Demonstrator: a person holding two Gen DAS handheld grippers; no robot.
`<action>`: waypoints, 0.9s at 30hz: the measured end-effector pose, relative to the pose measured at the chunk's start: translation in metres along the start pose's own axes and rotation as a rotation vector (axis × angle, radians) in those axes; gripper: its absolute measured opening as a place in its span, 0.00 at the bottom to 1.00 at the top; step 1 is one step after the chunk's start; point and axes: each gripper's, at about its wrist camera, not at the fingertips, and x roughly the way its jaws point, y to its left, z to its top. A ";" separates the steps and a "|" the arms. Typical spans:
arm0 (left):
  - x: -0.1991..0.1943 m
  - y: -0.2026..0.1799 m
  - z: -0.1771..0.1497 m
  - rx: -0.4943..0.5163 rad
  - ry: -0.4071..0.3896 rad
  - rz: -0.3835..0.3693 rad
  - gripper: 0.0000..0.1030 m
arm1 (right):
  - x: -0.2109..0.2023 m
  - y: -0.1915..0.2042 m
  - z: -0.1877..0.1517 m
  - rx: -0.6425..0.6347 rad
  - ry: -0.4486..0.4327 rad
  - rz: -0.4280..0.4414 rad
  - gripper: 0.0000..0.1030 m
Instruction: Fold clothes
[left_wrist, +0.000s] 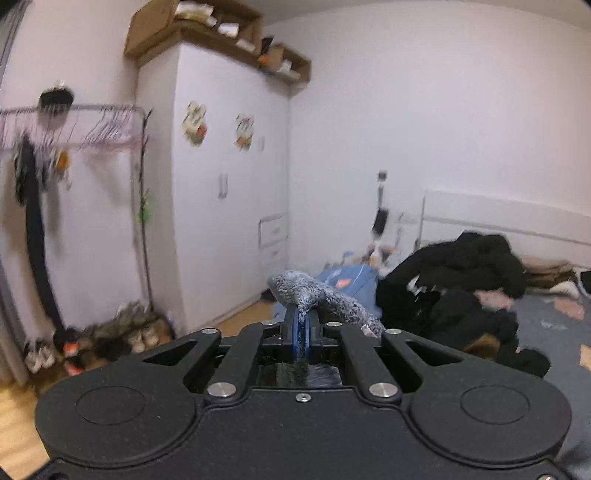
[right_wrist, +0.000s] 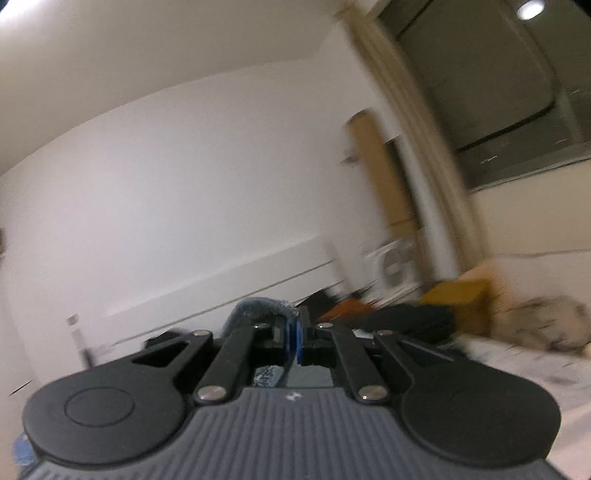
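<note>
Left tongs (left_wrist: 302, 325) and right tongs (right_wrist: 294, 338), both clamped on fuzzy grey-blue garment (left_wrist: 317, 295); open cardboard boxes (left_wrist: 207, 26) atop wardrobe (left_wrist: 221, 184), contents indistinct.

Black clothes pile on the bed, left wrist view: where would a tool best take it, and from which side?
Probably from above, at a raised fold on top of the black clothes pile: it is a bunched heap with no flat edge showing. Both tools are busy: left tool and right tool are each shut on the grey-blue fuzzy garment.
</note>
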 end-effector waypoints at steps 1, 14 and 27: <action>0.001 0.004 -0.013 -0.008 0.024 -0.007 0.03 | -0.007 -0.013 0.004 -0.011 -0.004 -0.022 0.03; -0.017 -0.083 -0.155 0.045 0.230 -0.380 0.03 | -0.045 -0.013 -0.127 -0.164 0.378 0.199 0.03; -0.023 -0.129 -0.173 0.124 0.236 -0.426 0.03 | -0.055 -0.011 -0.105 -0.130 0.361 0.190 0.03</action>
